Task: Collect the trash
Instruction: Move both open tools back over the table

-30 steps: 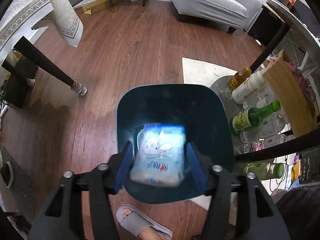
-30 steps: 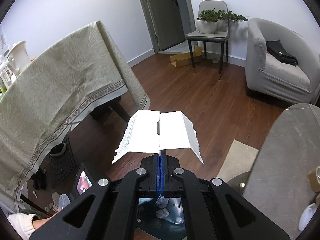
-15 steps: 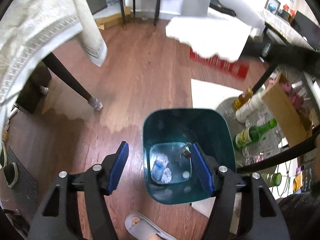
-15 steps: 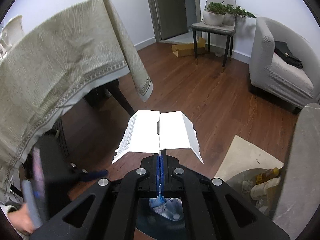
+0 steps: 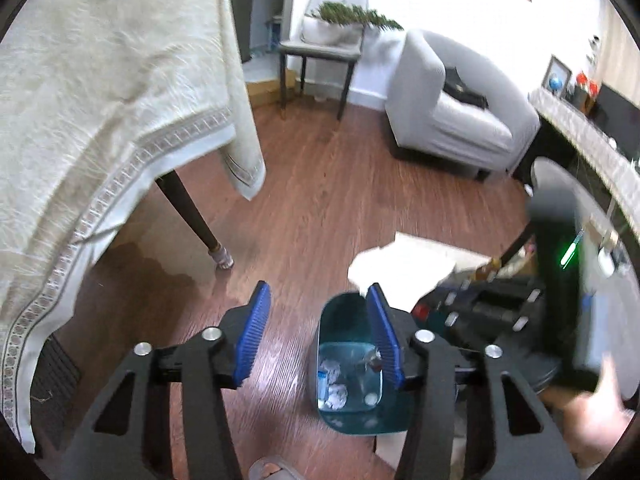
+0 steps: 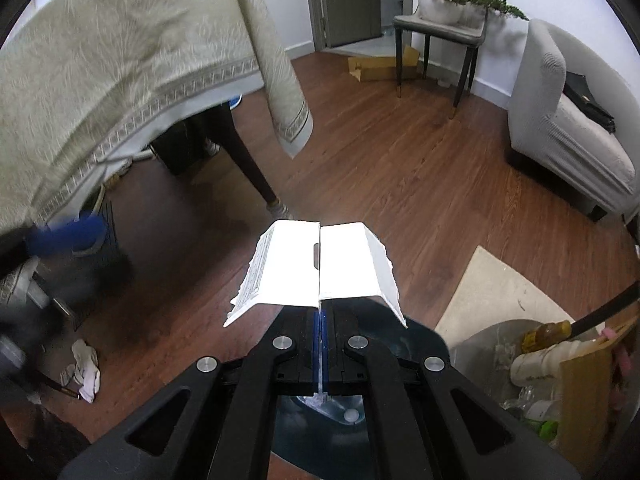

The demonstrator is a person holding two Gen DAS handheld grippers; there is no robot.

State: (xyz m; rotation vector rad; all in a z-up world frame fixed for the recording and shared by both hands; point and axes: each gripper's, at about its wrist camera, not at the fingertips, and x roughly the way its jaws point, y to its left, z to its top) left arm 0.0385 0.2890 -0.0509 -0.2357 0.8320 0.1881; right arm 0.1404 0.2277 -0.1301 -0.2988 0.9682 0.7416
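While the left gripper (image 5: 316,322) hangs with its blue pads spread and nothing between them, its jaws having just been narrowing, the teal trash bin (image 5: 352,364) sits low and centre in the left wrist view, directly beyond its right pad. Crumpled white scraps (image 5: 336,394) already lie on the bin floor, so this empty tool looks finished with its share for now.

The right gripper (image 6: 320,316) is pressed together on a stiff white piece of paper (image 6: 316,268), pinched at its middle crease so both halves flare out like an open book at the centre of the right wrist view. Beneath that tool, at the bottom centre of the frame, the bin's dark rim and pale floor show through, which suggests the paper is being carried over the opening to be dropped.

In the left wrist view the same paper appears as a blurred white patch at centre right, just above the bin's far edge. A cloth-draped table (image 6: 100,64) fills the upper left, and bottles (image 6: 548,354) stand clustered at the lower right.
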